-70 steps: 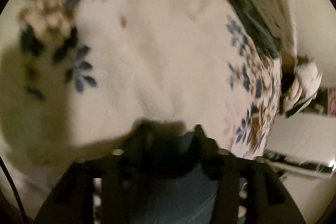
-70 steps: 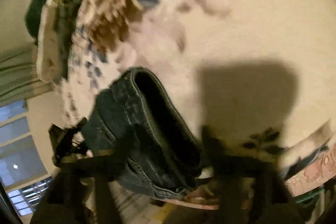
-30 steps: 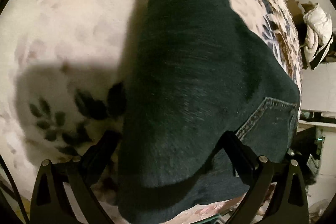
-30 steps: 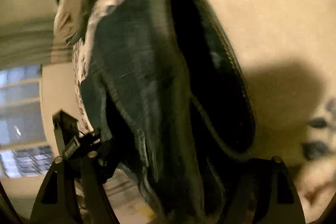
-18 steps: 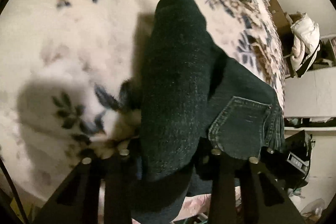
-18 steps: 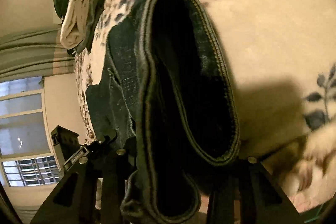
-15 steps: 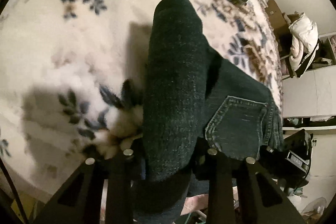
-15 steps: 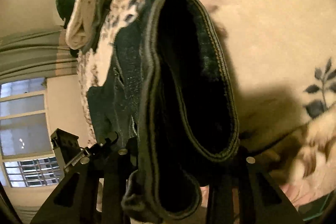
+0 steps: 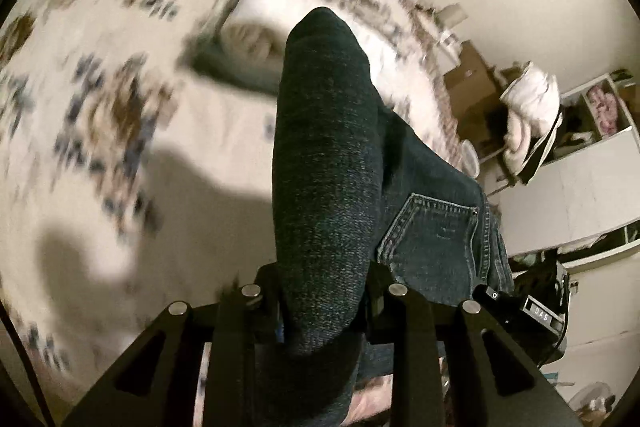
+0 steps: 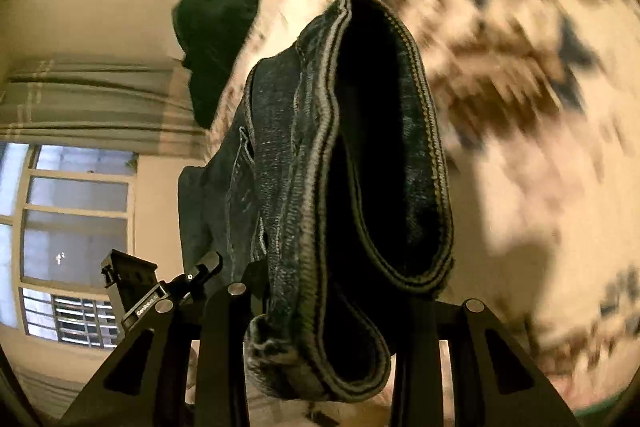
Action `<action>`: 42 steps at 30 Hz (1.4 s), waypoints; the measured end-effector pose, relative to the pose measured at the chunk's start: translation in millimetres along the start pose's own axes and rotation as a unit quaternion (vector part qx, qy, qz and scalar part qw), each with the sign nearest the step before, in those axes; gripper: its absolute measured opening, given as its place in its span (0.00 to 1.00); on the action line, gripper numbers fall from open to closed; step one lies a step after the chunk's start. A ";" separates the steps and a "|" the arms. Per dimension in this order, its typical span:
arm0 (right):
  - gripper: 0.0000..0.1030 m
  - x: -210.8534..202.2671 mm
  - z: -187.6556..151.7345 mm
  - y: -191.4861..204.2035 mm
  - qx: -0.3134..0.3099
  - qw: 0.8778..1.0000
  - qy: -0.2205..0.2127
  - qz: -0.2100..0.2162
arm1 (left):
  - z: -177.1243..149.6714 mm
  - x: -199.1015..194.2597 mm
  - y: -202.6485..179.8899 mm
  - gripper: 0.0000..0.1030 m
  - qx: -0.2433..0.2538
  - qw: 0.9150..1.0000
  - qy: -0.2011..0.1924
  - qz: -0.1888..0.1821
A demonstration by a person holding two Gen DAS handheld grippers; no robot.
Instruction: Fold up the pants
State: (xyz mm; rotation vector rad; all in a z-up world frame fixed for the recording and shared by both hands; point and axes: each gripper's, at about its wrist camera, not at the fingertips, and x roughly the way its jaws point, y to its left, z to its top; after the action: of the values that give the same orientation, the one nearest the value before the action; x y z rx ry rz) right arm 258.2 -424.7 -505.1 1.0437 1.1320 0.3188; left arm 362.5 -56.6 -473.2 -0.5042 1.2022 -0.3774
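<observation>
Floral bedding [image 9: 132, 163] spreads below, blurred. One pair of dark jeans [image 9: 324, 187] hangs above it, held up at both ends, likely so the fold can fall straight. Two grippers: the left gripper [image 9: 320, 291] pinches a thick fold, and the right gripper [image 10: 320, 295] clamps the stitched hem.

bunched jeans [image 9: 328, 187] fill the view ahead; floral bedspread [image 9: 100, 75] lies open leftward.

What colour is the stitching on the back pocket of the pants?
Light tan stitching on the dark blue denim back pocket of the pants; the left wrist view shows it best.
</observation>
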 end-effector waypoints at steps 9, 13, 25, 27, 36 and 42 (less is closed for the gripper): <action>0.34 104.9 181.5 85.8 -0.036 0.998 -0.049 0.012 | 219.9 64.5 13.4 0.22 0.024 0.999 -0.024 -0.011; 0.34 170.8 245.1 80.3 -0.010 0.999 -0.038 0.005 | 273.8 108.7 32.5 0.23 0.025 1.000 -0.007 0.005; 0.82 205.3 281.0 62.3 -0.005 0.992 0.013 -0.124 | 269.0 134.0 52.4 0.53 0.057 0.994 0.048 0.081; 0.86 196.2 275.1 72.3 -0.039 0.983 0.000 -0.182 | 255.7 121.5 30.2 0.71 0.097 0.985 0.036 0.141; 0.94 182.0 210.0 154.9 -0.208 0.881 -0.080 -0.418 | 215.9 95.5 -6.4 0.97 0.153 0.963 -0.013 0.222; 0.94 154.4 171.4 177.5 -0.216 0.877 -0.084 -0.422 | 196.5 67.0 -23.7 0.97 0.150 0.959 -0.021 0.241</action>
State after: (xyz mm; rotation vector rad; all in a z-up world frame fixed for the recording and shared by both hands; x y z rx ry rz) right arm 521.5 -316.4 -444.9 0.1204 1.1780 -0.2164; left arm 569.8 -78.6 -458.9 0.0498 1.1577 -0.1220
